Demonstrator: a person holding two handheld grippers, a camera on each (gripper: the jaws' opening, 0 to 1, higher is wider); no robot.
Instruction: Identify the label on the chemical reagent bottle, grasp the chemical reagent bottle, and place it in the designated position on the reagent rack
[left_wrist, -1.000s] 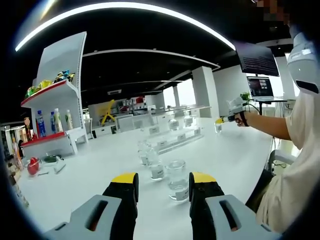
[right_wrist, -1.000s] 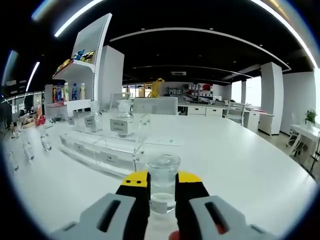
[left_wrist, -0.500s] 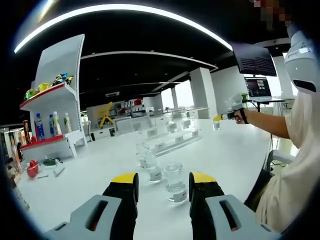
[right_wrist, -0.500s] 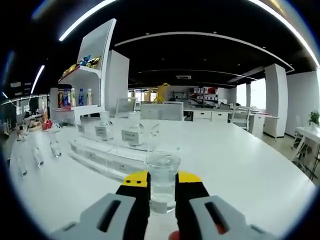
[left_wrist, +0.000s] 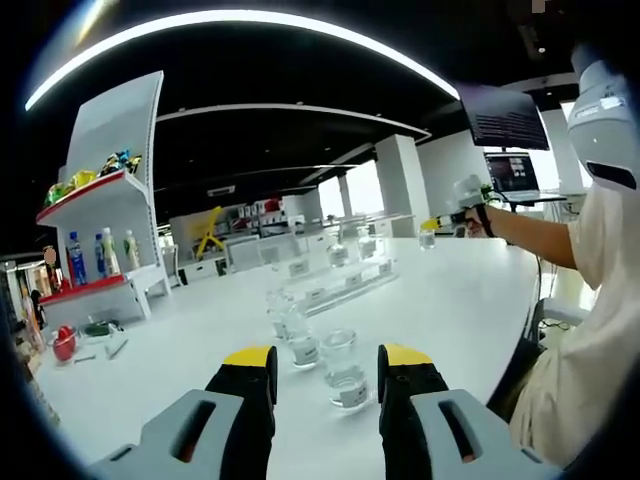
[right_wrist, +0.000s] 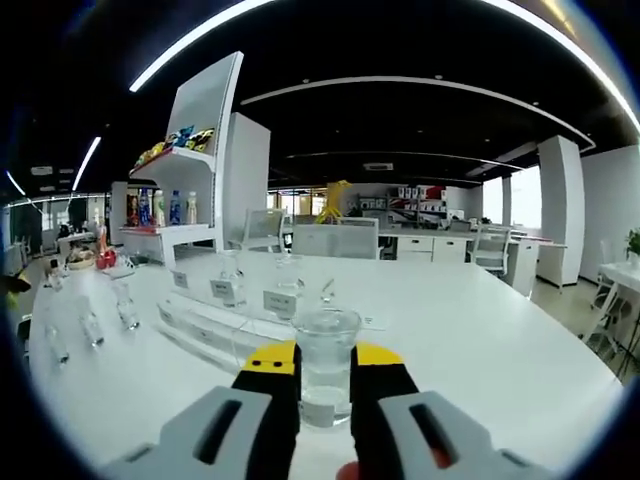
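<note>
My right gripper is shut on a clear glass reagent bottle with a white label, held in the air. Past it stands the clear stepped reagent rack with labelled bottles on its upper step. In the left gripper view, that same right gripper hangs in a person's hand to the right of the rack, the bottle at its tip. My left gripper stands open low over the table, with a labelled bottle on the table just beyond its jaws.
Several more glass bottles stand loose on the white table, seen too at the left of the right gripper view. A white shelf unit with drinks rises at the left. The person's sleeve and a monitor are at the right.
The right gripper has risen with the bottle and turned, so the rack now sits farther off and more to the left. The left gripper stays open; its view has tilted slightly.
</note>
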